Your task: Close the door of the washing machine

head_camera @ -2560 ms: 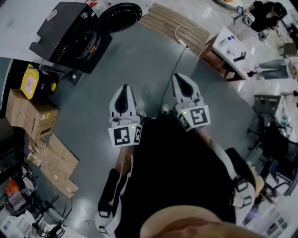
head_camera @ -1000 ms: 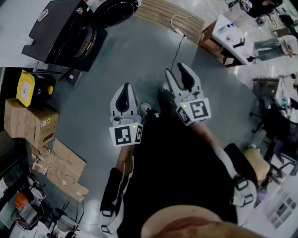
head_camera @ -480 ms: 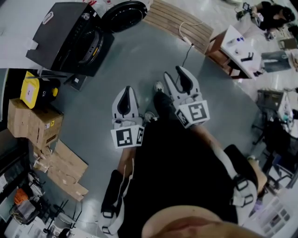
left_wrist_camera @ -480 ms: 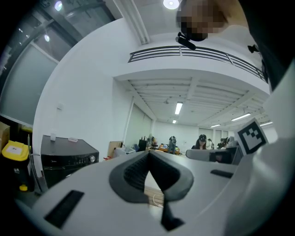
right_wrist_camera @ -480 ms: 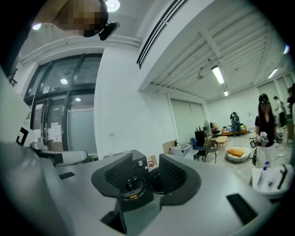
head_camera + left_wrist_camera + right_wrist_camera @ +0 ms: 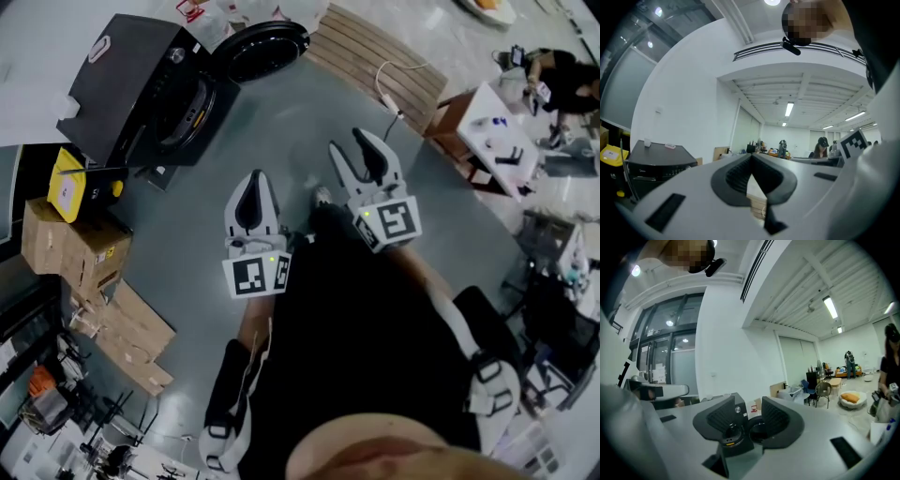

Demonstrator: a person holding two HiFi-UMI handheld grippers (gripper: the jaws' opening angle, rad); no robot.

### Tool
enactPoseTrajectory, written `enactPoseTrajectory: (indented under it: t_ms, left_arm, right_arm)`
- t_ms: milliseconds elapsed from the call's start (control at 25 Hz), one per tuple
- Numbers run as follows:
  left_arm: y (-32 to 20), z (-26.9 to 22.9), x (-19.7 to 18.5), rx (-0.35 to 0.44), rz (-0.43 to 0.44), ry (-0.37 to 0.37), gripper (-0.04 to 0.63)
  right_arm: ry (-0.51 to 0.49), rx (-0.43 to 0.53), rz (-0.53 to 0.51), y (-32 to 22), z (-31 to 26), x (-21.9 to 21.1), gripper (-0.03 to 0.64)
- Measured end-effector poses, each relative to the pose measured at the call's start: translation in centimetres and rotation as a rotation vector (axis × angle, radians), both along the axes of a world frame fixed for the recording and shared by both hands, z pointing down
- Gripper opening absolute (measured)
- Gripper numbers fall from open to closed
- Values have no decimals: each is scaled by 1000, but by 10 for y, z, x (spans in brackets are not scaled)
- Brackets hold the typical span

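The black washing machine (image 6: 131,80) stands at the head view's upper left, its drum opening (image 6: 183,108) uncovered. Its round dark door (image 6: 261,52) is swung open to the right of it. My left gripper (image 6: 255,180) hangs over the grey floor, shut and empty, well short of the machine. My right gripper (image 6: 351,145) is beside it, open and empty, pointing toward the door. In the right gripper view the machine (image 6: 732,437) and door (image 6: 757,428) show between the spread jaws of the right gripper (image 6: 747,404). The left gripper (image 6: 751,158) has its tips together; the machine (image 6: 656,164) lies left of it.
Cardboard boxes (image 6: 70,239), flattened cardboard (image 6: 117,333) and a yellow case (image 6: 70,183) line the left side. A wooden slatted platform (image 6: 375,52) with a white cable (image 6: 384,80) lies behind the door. A white table (image 6: 497,127) and a seated person (image 6: 562,80) are at right.
The right gripper went from shut to open and stays open. Both grippers have come somewhat closer to the washing machine as the person stepped forward. The door stays open.
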State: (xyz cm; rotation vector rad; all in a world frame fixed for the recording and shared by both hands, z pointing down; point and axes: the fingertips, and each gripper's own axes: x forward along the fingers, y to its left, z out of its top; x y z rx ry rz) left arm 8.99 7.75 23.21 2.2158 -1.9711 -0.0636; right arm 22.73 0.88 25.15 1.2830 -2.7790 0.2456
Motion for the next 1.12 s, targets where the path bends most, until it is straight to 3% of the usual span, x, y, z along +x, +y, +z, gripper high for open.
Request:
enactPoseTrajectory:
  t_ms: [440,680,960,1120]
  left_arm:
    - [-108,10,1,-25,-13,-14,5]
    - [-181,27,-27,-34,18,12,5]
    - [-284,18,-56,-27,84,15,5]
    - [-317,18,-66,-30,75,7,5]
  right_arm:
    - [15,-14,-38,-116,11,-9,163]
    - [55,21,-26,-180,24,-36,163]
    - [77,-33,-5,-274,21,-70,163]
    - [105,-47,-18,-314,26,-76,163]
